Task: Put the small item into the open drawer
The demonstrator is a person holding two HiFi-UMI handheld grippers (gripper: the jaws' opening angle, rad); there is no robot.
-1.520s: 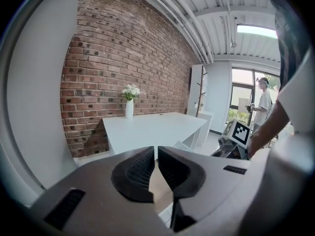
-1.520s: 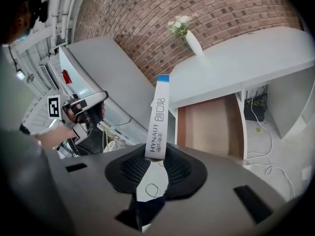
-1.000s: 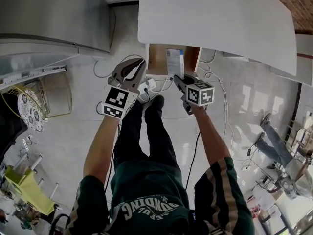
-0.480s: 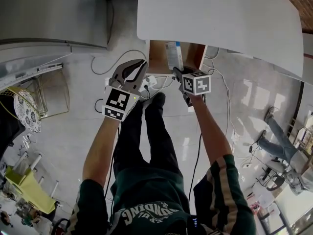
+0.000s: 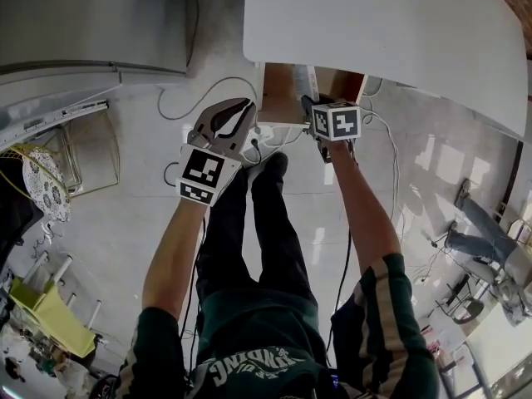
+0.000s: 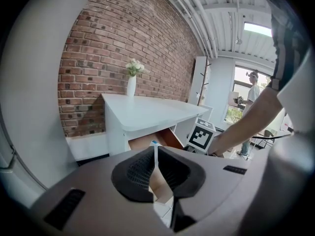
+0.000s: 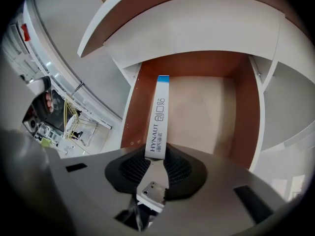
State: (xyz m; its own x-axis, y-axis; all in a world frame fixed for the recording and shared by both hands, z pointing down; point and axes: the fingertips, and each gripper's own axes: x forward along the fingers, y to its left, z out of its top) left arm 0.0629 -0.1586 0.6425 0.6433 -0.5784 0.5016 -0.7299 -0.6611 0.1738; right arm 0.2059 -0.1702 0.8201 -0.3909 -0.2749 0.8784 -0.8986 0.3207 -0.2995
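The small item is a thin white box (image 7: 159, 112) with a blue end and "HYNAUT" printed along it. My right gripper (image 7: 156, 154) is shut on its near end. The box points down into the open wooden drawer (image 7: 202, 107) under the white desk. In the head view the right gripper (image 5: 311, 104) hangs at the drawer's (image 5: 278, 98) front right, with the box (image 5: 301, 80) over its inside. My left gripper (image 5: 243, 106) sits just left of the drawer front, tips together, holding nothing. The left gripper (image 6: 155, 150) view shows the drawer and the right gripper's marker cube (image 6: 201, 137) beyond.
The white desk top (image 5: 382, 32) overhangs the drawer. Cables (image 5: 208, 96) and a power strip lie on the floor by my feet. A grey cabinet (image 5: 83, 23) stands at the left. A vase of flowers (image 6: 131, 80) is on the desk against a brick wall.
My right gripper has carried the box down and further in over the drawer. My left gripper has sunk a little beside the drawer front.
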